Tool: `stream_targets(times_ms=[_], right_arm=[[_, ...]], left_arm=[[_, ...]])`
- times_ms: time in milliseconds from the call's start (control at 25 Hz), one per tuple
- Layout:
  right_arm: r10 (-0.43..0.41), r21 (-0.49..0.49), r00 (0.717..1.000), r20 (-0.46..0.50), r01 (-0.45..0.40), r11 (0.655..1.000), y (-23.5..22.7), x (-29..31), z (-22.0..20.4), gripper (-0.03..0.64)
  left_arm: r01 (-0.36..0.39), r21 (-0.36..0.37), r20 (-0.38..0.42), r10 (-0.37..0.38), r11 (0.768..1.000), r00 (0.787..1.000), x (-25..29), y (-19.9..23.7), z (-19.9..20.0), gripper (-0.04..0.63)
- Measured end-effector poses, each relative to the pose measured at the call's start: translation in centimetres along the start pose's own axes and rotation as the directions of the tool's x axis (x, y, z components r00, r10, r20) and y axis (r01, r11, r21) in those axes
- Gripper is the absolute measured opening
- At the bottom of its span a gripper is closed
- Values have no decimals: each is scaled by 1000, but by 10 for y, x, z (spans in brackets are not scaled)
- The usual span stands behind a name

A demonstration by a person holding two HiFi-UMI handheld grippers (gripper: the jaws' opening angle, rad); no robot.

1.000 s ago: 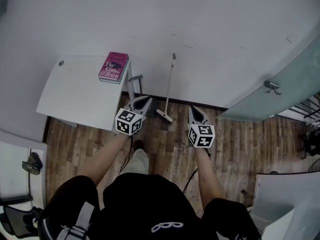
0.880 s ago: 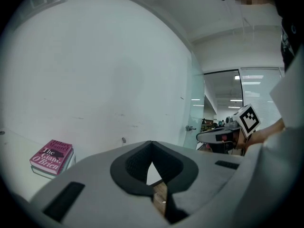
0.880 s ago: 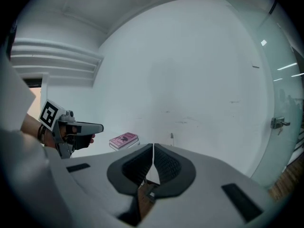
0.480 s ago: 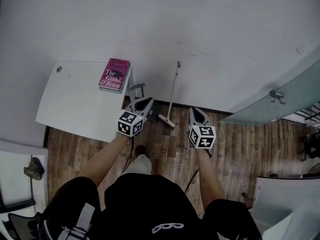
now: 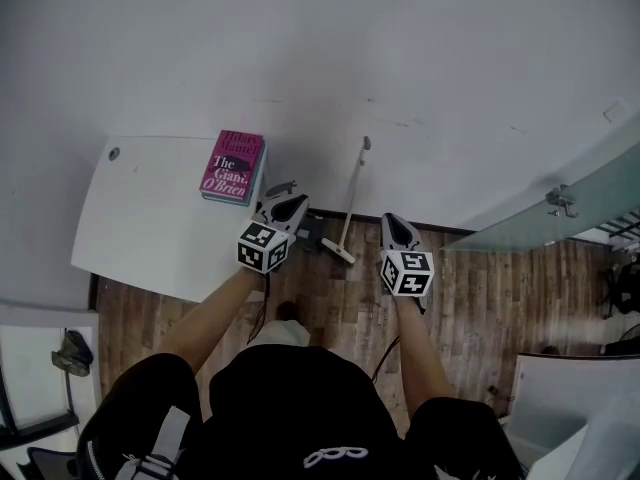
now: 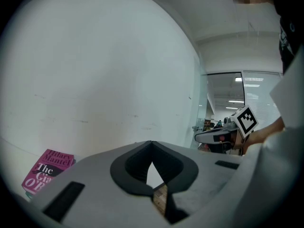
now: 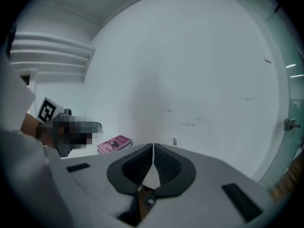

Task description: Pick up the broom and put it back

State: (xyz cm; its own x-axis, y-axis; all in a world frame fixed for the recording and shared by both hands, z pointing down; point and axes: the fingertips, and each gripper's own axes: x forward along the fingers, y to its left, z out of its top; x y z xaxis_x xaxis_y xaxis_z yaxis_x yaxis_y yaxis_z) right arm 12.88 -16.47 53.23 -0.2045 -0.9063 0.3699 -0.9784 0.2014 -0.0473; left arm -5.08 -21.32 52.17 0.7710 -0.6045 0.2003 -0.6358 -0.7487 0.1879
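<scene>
White wall [image 5: 420, 48] behind broom [image 5: 352, 200]; pink book [image 5: 233, 165], "Hilary Mantel, The Giant, O'Brien"

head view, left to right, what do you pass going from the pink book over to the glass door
pink book -> left gripper -> broom -> right gripper -> door handle

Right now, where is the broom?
In the head view, the broom leans against the wall just right of the table, its head on the floor between the left gripper and the right gripper.
</scene>
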Motion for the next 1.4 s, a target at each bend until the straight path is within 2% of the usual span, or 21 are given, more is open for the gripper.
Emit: stream_targets(times_ms=[240, 720, 1400], right_arm=[[-20, 6, 1000, -1, 20, 1000, 3, 20, 3, 25], [-14, 1, 1000, -9, 14, 1000, -5, 53, 7, 25], [24, 9, 997, -67, -23, 1000, -48, 124, -13, 25]], left_arm=[[15, 2, -2, -15, 1000, 1000, 8, 20, 4, 21], [12, -3, -27, -13, 1000, 1000, 22, 33, 1, 21], [-22, -16, -70, 21, 1000, 997, 89, 59, -10, 21]])
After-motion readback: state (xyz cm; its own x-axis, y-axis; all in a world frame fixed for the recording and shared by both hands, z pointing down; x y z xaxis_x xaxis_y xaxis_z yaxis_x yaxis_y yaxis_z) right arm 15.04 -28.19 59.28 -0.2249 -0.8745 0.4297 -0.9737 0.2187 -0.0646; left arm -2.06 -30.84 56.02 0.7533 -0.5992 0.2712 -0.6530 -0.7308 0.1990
